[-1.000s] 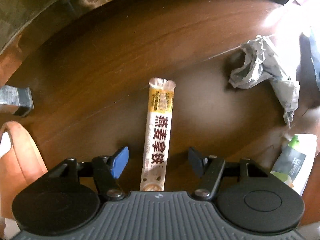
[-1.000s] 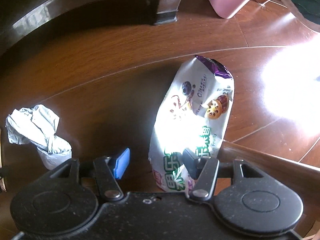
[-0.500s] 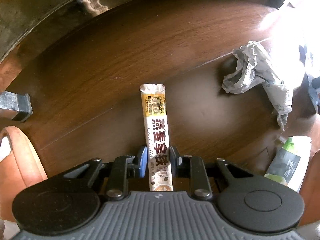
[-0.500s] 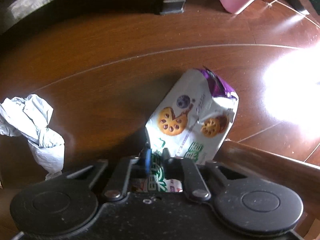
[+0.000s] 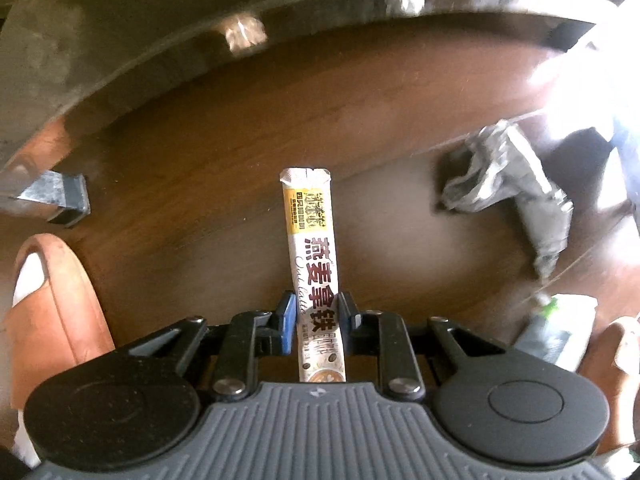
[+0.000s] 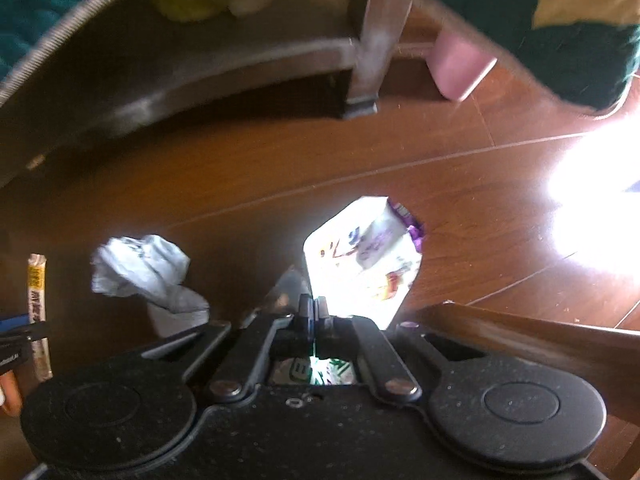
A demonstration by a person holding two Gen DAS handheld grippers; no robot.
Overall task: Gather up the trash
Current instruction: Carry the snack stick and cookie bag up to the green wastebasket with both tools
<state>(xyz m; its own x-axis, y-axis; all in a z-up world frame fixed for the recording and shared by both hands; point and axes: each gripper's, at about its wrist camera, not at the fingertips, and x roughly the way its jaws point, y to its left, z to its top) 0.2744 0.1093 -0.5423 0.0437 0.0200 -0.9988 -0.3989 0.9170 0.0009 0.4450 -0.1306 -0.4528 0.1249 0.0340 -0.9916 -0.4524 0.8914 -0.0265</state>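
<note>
1. Left gripper pointed down at the wood floor; jaws clamped on the lower part of a coffee stick sachet, which ran straight out ahead from between the jaws.
2. Right gripper also pointed down; jaws pressed together on the near edge of a white snack bag, purple torn end farthest from the jaws. View blurred.
3. Crumpled grey paper lay on the floor, ahead and right of the left jaws, well apart from them; in the right wrist view it sat left of the right jaws.
4. Green-and-white wrapper lay on the floor right of the left jaws, blurred.
5. Dark furniture edge stood far ahead of the jaws; its leg showed in the right view.
6. Pink container stood on the floor far ahead and right of the right jaws.
</note>
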